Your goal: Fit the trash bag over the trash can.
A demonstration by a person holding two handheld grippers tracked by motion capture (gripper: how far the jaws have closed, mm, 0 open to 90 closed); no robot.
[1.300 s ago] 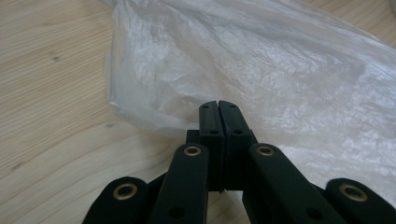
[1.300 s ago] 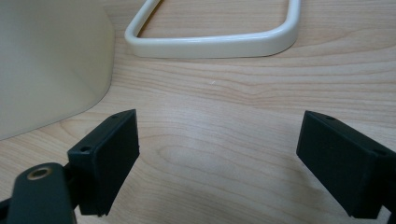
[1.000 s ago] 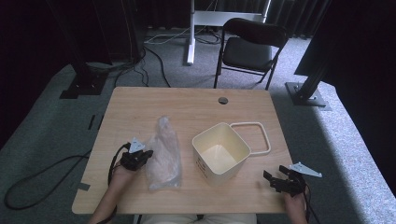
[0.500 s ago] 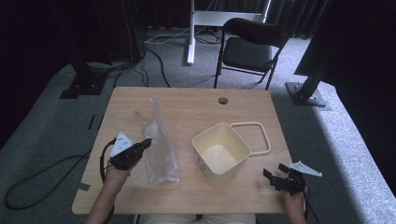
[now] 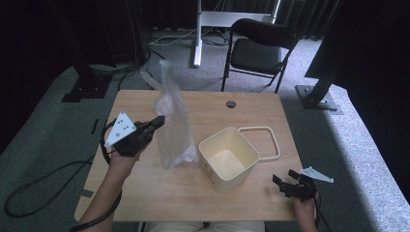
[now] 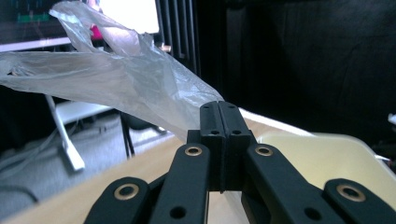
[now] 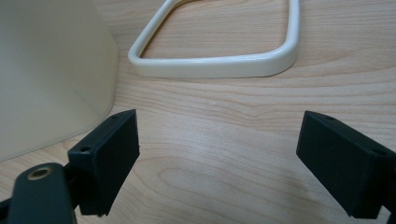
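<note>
A clear plastic bag point(image 5: 171, 121) hangs lifted above the left half of the wooden table point(image 5: 159, 193), its top end raised high and its lower end near the tabletop. My left gripper point(image 5: 158, 121) is shut on the bag's edge; in the left gripper view the film point(image 6: 126, 84) streams out from between the closed jaws. A cream square bin point(image 5: 228, 157) stands at the table's middle, with its loose cream rim ring point(image 5: 263, 142) lying behind it on the right. My right gripper point(image 5: 285, 181) rests open near the front right edge, nothing between its fingers point(image 7: 105, 158).
A small dark round grommet point(image 5: 231, 103) sits near the table's far edge. A black folding chair point(image 5: 258, 50) and a white desk leg point(image 5: 197, 34) stand beyond the table. Cables point(image 5: 34, 188) trail over the carpet at the left.
My left gripper has risen and carried the bag up from lying crumpled on the table to hanging stretched. The right gripper has stayed put.
</note>
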